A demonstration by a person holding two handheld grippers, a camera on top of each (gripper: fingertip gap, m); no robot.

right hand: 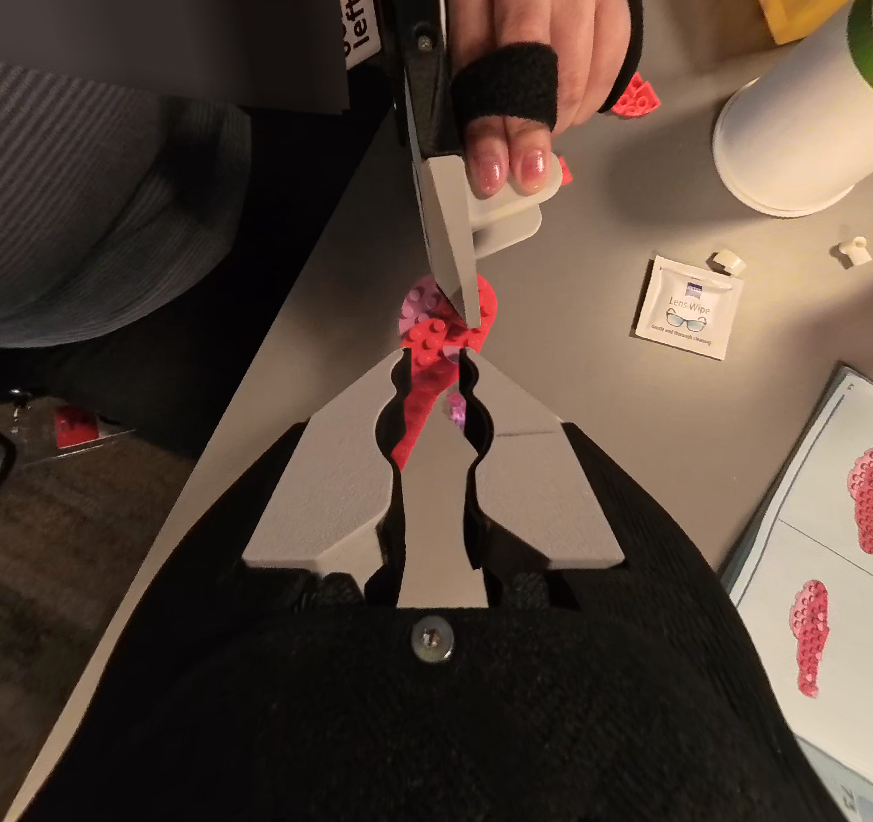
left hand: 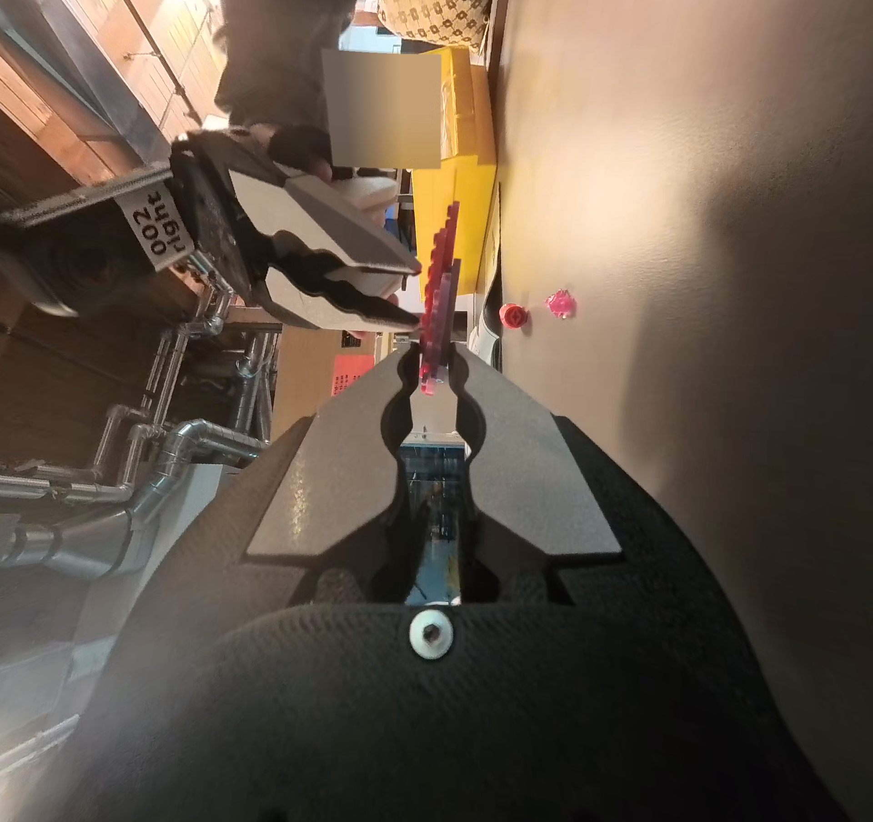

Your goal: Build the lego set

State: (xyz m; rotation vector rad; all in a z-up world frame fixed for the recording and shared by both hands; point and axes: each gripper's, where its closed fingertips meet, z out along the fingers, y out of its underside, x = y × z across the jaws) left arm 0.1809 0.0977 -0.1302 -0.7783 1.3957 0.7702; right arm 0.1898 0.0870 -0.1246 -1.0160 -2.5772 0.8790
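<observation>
Red-and-lilac studded brick plates are pinched edge-on by the left tongs.
Slightly parted right tongs are poised empty over its studded face, above the counter.

A pale grey surface is lit warmly from one side, a soft glare lying across it. Silver insulated pipes are seen against dark brown panelling. Dark carpeted floor is seen below the edge.

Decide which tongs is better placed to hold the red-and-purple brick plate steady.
Left. The left tongs clamp the brick plate by its edge between both pads; the right tongs stand open, tips merely at its studded face.
</observation>
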